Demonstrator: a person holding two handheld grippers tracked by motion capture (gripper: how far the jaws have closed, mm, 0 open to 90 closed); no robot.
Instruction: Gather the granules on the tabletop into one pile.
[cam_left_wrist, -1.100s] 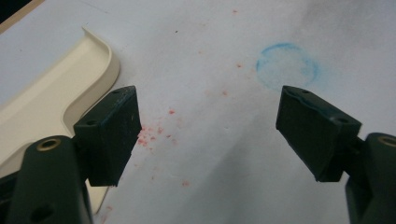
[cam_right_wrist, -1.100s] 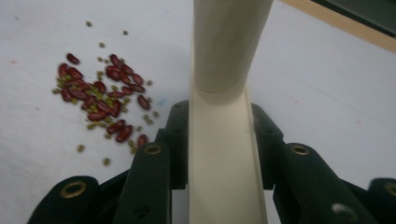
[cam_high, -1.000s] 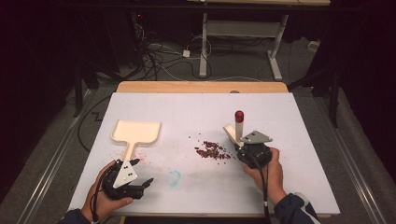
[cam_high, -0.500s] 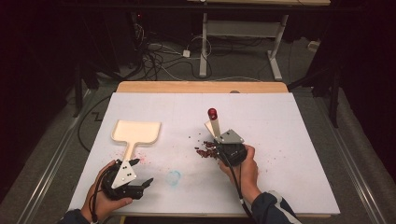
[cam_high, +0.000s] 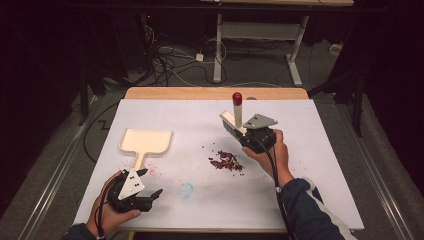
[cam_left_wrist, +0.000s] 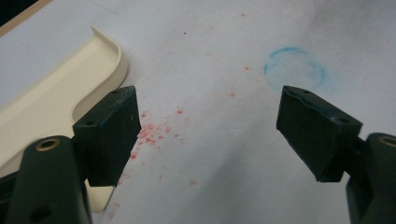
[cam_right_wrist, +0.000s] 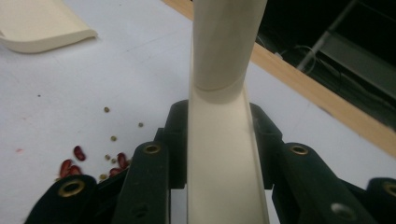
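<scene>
A cream brush with a red-tipped handle (cam_high: 237, 111) stands nearly upright right of the table's middle, my right gripper (cam_high: 246, 132) shut on its handle. In the right gripper view the cream handle (cam_right_wrist: 222, 93) runs up between the two black jaws of the right gripper (cam_right_wrist: 219, 140). A small pile of red beans (cam_high: 226, 161) lies on the white sheet just in front and left of the brush, also seen as beans (cam_right_wrist: 77, 156) low on the left. A cream dustpan (cam_high: 146, 141) lies at the left. My left gripper (cam_high: 152, 182) rests near the front left, open and holding nothing, beside the dustpan's handle (cam_left_wrist: 51, 102).
A faint blue ring stain (cam_high: 186, 189) and red specks (cam_left_wrist: 149, 133) mark the white sheet (cam_high: 320, 165). The table's wooden edge (cam_high: 215, 93) runs along the far side, with cables and a metal frame (cam_high: 260, 35) on the dark floor beyond.
The right gripper carried the brush left over the beans, then back right and farther from the person, slightly higher. The left gripper stayed put.
</scene>
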